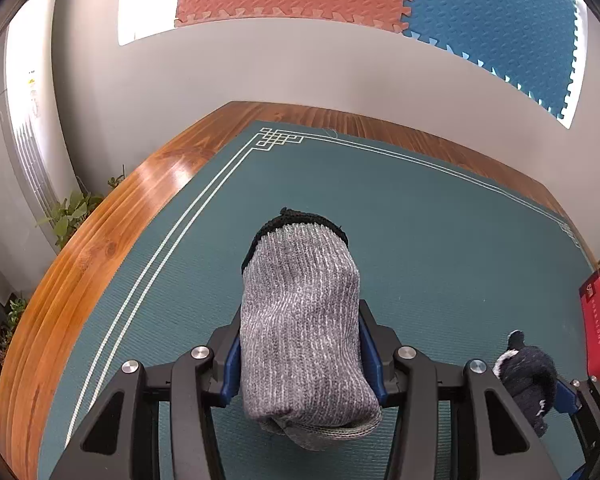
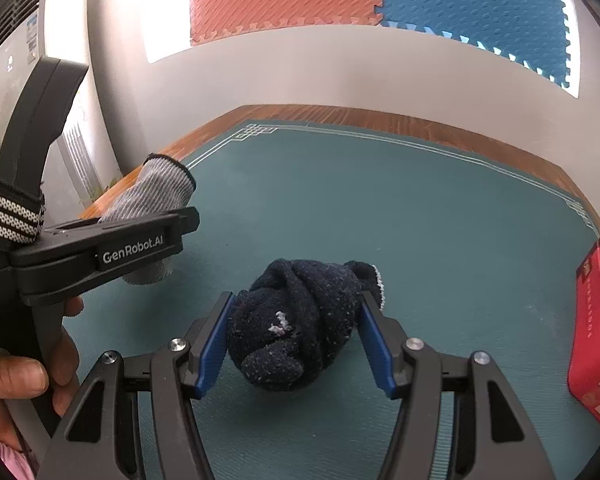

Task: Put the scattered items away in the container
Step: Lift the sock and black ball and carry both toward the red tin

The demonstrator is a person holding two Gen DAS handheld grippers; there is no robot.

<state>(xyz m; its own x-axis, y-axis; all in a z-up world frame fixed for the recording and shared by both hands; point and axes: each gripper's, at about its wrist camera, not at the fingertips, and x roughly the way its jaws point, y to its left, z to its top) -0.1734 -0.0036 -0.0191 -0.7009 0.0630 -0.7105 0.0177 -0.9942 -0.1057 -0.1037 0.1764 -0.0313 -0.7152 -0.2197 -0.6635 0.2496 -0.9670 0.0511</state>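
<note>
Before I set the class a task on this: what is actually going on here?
A person is tidying socks off a green mat. The left hand-held gripper is clamped on a rolled grey knitted sock, raised off the mat. The right hand-held gripper grips a balled dark navy sock on the mat. A red box stands at the right edge.

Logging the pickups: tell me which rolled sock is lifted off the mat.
The grey sock with the black cuff, in the left gripper. The navy sock sits on the mat.
</note>
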